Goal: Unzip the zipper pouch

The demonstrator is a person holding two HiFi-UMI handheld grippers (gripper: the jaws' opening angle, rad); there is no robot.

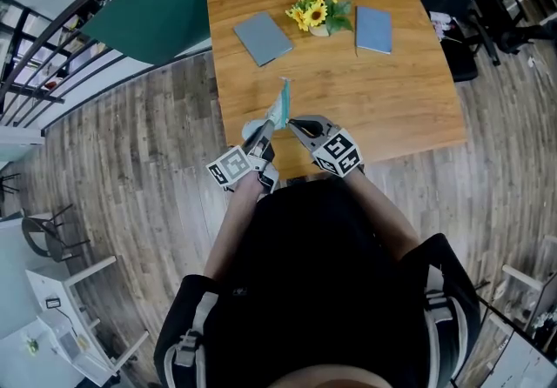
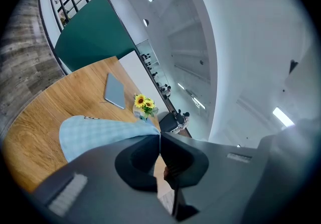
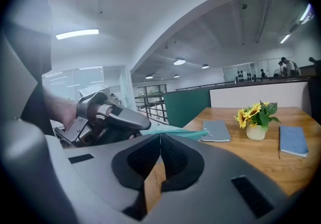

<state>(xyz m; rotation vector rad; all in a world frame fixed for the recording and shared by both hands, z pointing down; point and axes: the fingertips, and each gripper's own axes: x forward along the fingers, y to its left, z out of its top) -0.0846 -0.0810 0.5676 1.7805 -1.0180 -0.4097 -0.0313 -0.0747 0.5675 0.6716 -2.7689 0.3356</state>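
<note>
Zipper pouch point(image 1: 279, 108), raised on edge over the near rim of the table point(image 1: 392, 108), is clamped by the jaws of the left gripper point(image 1: 267, 129), the jaws of the right gripper point(image 1: 292, 123) being pressed together at its side; sunflowers point(image 1: 319, 10) are flanked by two notebooks point(image 1: 262, 37) beyond.

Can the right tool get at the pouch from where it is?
Probably yes: the pouch is held up by the left tool, and the right tool sits right beside it with nothing between.

I'm seeing bright, even light from ceiling strips point(image 3: 76, 33); the desk point(image 1: 392, 108) carries only faint shadows. Both gripper views bulge and go black at the corners, and the left hand-held gripper point(image 2: 159, 136) looks soft up close.
</note>
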